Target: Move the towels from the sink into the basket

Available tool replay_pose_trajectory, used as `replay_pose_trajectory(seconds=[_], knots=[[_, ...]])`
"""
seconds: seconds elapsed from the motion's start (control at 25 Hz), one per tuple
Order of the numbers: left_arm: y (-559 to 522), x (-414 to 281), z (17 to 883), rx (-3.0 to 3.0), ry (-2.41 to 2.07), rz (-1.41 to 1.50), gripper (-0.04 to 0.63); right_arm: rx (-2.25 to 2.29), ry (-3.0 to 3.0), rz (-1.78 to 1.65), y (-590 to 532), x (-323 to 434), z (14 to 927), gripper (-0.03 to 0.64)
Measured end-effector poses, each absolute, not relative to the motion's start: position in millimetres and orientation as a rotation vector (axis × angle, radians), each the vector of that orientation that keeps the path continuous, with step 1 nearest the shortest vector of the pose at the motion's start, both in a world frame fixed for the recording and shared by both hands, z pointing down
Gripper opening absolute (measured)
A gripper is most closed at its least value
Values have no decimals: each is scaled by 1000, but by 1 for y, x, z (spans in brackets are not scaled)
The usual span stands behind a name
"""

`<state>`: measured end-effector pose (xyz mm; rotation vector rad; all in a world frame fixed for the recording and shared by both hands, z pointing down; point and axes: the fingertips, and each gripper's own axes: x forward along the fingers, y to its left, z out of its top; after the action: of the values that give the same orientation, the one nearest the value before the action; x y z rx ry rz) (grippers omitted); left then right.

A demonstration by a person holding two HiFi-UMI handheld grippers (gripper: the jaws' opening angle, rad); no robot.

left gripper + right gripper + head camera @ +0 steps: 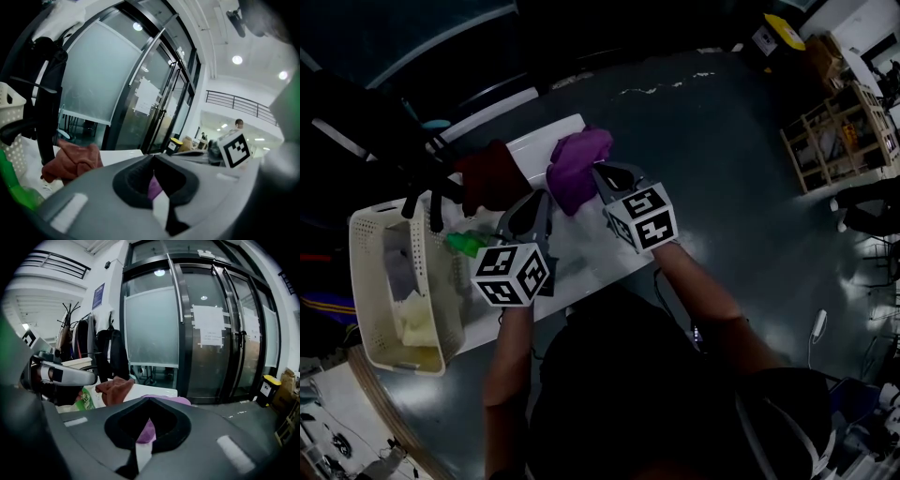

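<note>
Head view: left gripper and right gripper both pinching purple towel by the sink; red towel not moved yet, left basket maybe holds some.

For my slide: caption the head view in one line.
Left gripper and right gripper both pinch a purple towel at the sink, basket at left.

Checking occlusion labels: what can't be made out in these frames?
Sink: head view, its inside is hidden under the purple towel, red towel, left tongs and right tongs.
Basket contents: head view, too dark and small to name.
Purple towel: both gripper views show only a sliver; the tongs' own bodies block the rest.
</note>
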<state>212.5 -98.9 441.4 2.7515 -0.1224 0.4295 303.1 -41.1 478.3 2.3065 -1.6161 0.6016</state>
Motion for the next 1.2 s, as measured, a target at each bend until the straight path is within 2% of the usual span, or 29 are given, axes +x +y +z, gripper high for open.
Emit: replay_pose_trajectory(seconds=[0.24,0.52,0.72,0.92,1.2], knots=[[-106,217,456,2733,-138,470,8,2289,-1605,649,-50,314,497,5],[-119,225,466,2700,-177,495,8,2218,-1638,698,-67,322,513,171],[-126,232,478,2677,-196,518,8,2195,-1634,712,-76,331,525,246],[-134,237,486,2662,-224,539,8,2168,-1647,718,-85,337,533,275],[-138,242,493,2646,-251,552,8,2082,-1652,737,-92,337,549,278]])
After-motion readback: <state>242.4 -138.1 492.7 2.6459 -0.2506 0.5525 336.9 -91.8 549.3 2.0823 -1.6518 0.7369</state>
